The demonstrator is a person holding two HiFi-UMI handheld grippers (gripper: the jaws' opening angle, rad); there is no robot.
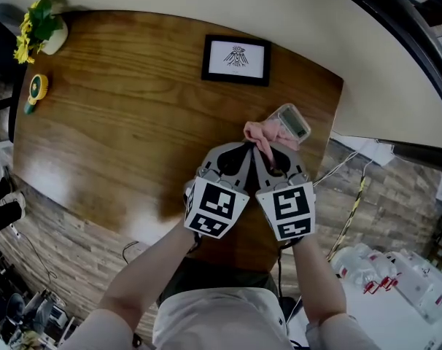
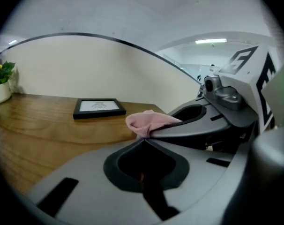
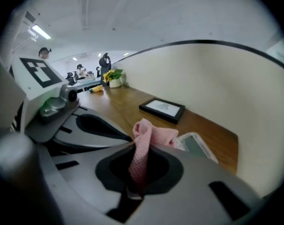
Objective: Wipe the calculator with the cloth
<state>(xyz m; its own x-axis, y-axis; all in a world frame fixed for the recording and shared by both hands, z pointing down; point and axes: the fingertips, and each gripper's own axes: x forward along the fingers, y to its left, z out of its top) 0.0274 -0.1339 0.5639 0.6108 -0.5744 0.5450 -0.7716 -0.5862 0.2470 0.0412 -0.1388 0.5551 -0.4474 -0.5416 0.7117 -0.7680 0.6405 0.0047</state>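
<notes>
As the left gripper (image 2: pixel 144 140) and right gripper (image 3: pixel 141 146) clamp the cloth (image 1: pixel 262 132), a calculator (image 1: pixel 293 122) lies on the wooden table (image 1: pixel 133 108).

Our left gripper (image 1: pixel 244 149) and right gripper (image 1: pixel 268 152) are grey with dark-rimmed openings. Each bears a white cube (image 1: pixel 215 206) with black square markers. We wear a pale short-sleeved top (image 1: pixel 217 316).

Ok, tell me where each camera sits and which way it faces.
Head view: on the person's head, facing steeply down at the table; both forearms show.
Left gripper view: on the left hand-held gripper, facing along its jaws toward the picture frame.
Right gripper view: on the right hand-held gripper, facing the calculator.
All three share the cloth.
</notes>
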